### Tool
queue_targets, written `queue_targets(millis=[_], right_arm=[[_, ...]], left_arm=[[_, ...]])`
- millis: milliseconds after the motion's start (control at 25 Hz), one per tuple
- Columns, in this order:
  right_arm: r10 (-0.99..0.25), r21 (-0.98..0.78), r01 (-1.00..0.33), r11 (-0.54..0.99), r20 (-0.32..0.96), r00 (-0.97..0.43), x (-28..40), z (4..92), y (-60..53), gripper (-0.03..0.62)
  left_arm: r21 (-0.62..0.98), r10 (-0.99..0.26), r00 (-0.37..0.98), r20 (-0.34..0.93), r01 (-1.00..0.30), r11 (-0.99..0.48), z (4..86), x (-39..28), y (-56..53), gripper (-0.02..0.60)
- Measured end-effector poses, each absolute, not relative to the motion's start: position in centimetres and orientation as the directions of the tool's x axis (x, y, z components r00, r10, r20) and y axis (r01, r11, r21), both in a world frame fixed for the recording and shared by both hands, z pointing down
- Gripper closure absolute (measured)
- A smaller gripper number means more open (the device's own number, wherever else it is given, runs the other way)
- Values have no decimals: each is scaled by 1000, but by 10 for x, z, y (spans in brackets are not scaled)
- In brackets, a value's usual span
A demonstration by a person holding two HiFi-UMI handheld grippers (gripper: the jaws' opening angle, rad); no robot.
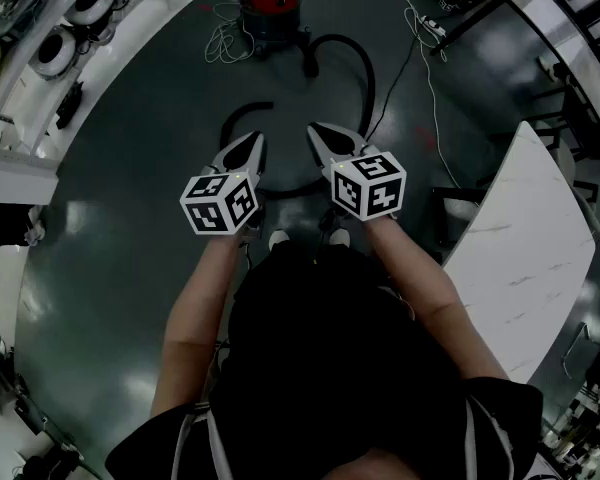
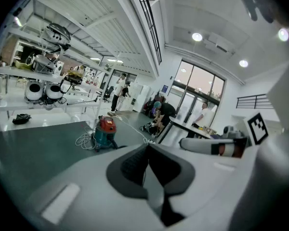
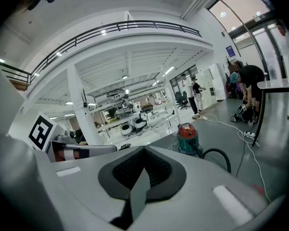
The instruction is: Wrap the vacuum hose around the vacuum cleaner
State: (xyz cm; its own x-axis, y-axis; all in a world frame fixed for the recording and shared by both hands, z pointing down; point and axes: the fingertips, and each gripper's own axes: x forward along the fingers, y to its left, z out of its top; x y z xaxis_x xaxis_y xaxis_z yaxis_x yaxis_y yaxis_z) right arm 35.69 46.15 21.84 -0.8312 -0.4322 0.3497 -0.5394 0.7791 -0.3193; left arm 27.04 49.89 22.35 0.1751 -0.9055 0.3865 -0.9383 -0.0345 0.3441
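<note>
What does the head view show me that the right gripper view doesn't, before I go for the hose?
Only the head view: the whole hose looping across the floor back to the person's feet, and both forearms. Only the right gripper view: the balcony railing, the shelves and people near the doors. Both: the red vacuum cleaner, part of the hose, and the right gripper, shut and empty.

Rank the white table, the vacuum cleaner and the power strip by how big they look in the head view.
Largest: white table, though it is also nearest the camera.
Middle: vacuum cleaner.
Smallest: power strip, clearly smaller than the vacuum cleaner beside it.
</note>
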Motion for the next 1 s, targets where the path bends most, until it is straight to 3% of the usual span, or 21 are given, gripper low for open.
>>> queue_targets(millis=[1000], right_arm=[[-438,-351,-561,750,371,-818,324,243,446,599]], left_arm=[[355,-887,220,407,-932,-69,248,242,487,572]])
